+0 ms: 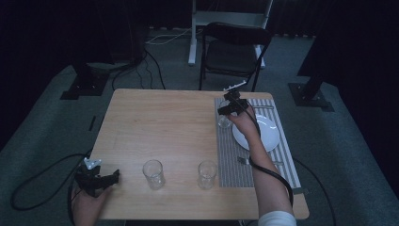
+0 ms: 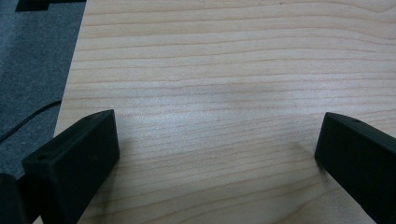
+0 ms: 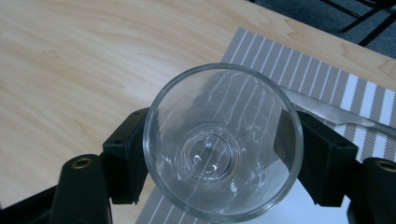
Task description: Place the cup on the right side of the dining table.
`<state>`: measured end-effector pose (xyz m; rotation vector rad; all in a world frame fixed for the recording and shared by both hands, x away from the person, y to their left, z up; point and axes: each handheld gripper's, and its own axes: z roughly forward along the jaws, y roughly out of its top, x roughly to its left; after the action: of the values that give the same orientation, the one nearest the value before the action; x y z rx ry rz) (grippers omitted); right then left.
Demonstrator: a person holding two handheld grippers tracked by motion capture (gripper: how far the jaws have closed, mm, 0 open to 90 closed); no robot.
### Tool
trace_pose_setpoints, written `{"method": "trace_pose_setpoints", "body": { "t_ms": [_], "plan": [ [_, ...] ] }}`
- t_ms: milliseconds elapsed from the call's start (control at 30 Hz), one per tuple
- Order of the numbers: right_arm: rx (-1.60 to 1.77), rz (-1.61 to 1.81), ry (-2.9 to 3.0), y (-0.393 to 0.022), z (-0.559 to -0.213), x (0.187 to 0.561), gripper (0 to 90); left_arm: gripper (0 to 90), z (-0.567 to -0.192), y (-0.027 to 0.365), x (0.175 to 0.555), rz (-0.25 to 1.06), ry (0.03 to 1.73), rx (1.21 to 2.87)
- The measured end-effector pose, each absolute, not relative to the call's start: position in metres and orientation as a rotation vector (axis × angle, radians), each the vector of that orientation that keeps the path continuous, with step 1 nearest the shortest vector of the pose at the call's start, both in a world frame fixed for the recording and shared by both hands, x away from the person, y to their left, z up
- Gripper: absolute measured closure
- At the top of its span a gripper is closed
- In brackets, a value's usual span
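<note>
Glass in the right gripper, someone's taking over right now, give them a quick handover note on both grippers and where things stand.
Right gripper: jaws on either side of a clear glass, apparently shut on it, over the left edge of the striped placemat beside the white plate.
Left gripper: open, holding nothing, at the table's near left corner.
Done: this glass brought to the placemat.
Left: whether it already stands on the mat is unclear; set it down and release. Two more glasses stand on the near edge.

The small clear glass (image 3: pixel 223 142) is empty and stands upright. It sits over the left edge of the striped mat (image 3: pixel 299 74), with black jaws on both sides of it.
</note>
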<state>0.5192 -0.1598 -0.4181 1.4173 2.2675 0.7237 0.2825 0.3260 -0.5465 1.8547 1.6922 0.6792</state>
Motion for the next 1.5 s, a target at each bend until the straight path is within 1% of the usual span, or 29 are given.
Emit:
{"method": "trace_pose_setpoints", "body": {
  "t_ms": [233, 500, 733, 1100, 1200, 1233, 1333, 1500],
  "plan": [
    [1.466, 0.685, 2.237, -0.163, -0.424, 0.539, 28.3, 0.2, -0.547, 0.326, 0.283, 0.68, 1.695, 1.852],
    [1.506, 0.658, 2.224, -0.163, -0.432, 0.553, 28.3, 0.2, -0.547, 0.326, 0.283, 0.682, 1.698, 1.848],
    [1.518, 0.639, 2.228, -0.166, -0.444, 0.557, 28.3, 0.2, -0.547, 0.326, 0.283, 0.683, 1.696, 1.85],
    [1.547, 0.667, 2.233, -0.17, -0.443, 0.555, 27.5, 0.2, -0.547, 0.326, 0.283, 0.683, 1.696, 1.85],
    [1.558, 0.673, 2.22, -0.172, -0.441, 0.553, 19.7, 0.2, -0.547, 0.326, 0.283, 0.682, 1.696, 1.851],
    [1.555, 0.677, 2.213, -0.172, -0.441, 0.552, 19.3, 0.3, -0.546, 0.326, 0.283, 0.68, 1.695, 1.852],
    [1.555, 0.701, 2.211, -0.171, -0.438, 0.549, 13.3, 0.3, -0.546, 0.326, 0.283, 0.68, 1.694, 1.853],
    [1.568, 0.711, 2.198, -0.172, -0.438, 0.544, 11.9, 0.2, -0.546, 0.326, 0.283, 0.68, 1.694, 1.853]
  ]
}}
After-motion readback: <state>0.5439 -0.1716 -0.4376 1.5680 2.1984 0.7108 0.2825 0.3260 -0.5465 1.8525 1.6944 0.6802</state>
